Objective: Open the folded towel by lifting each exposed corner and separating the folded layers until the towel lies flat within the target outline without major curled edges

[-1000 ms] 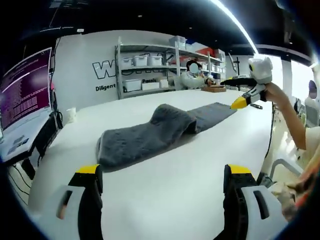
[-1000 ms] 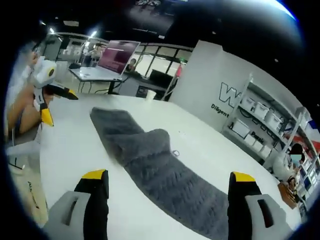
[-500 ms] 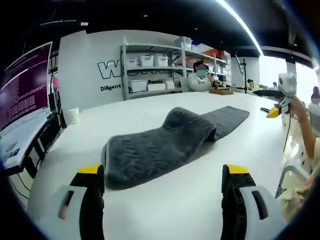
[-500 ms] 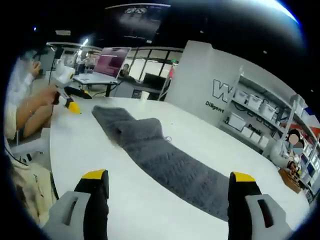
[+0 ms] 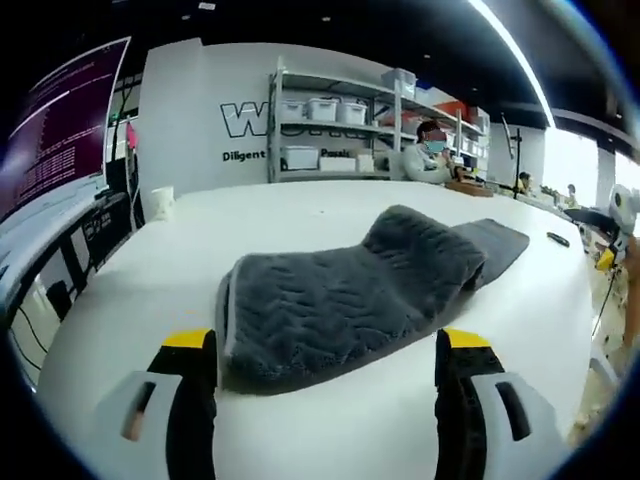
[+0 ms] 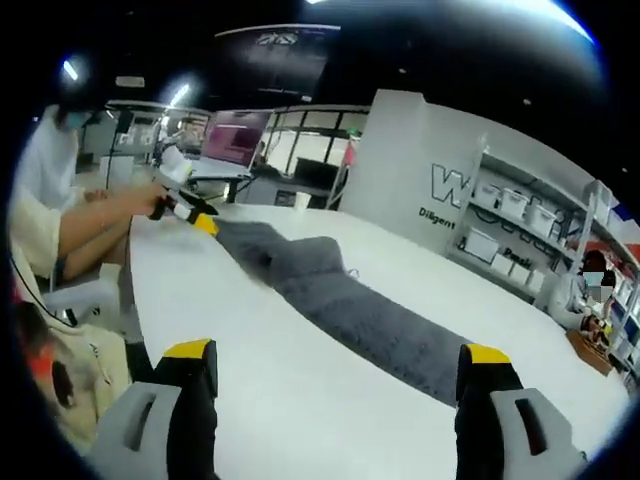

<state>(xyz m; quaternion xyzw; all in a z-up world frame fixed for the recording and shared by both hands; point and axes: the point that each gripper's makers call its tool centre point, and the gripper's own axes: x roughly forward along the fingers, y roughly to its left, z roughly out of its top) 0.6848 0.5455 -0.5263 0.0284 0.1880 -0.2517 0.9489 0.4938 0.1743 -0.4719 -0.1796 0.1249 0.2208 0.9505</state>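
— Where does the long grey plush towel [image 5: 350,300] lie?
— On the white bench [image 5: 330,430], its folded end just ahead of the released left tool [image 5: 325,345]; right tool [image 6: 335,355] spread wide, empty.
— Anything else?
— Right gripper view shows the towel's far thin end [image 6: 420,345]; left tool's yellow tip touching the near end.

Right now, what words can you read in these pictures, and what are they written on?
"W" in big outlined letters, the rest hidden by shelves: white wall.
"Diligent", cut off by the shelves: same wall, just below.
Lines of text on the purple screen: too small to read.
Labels on the shelf bins: too blurred.
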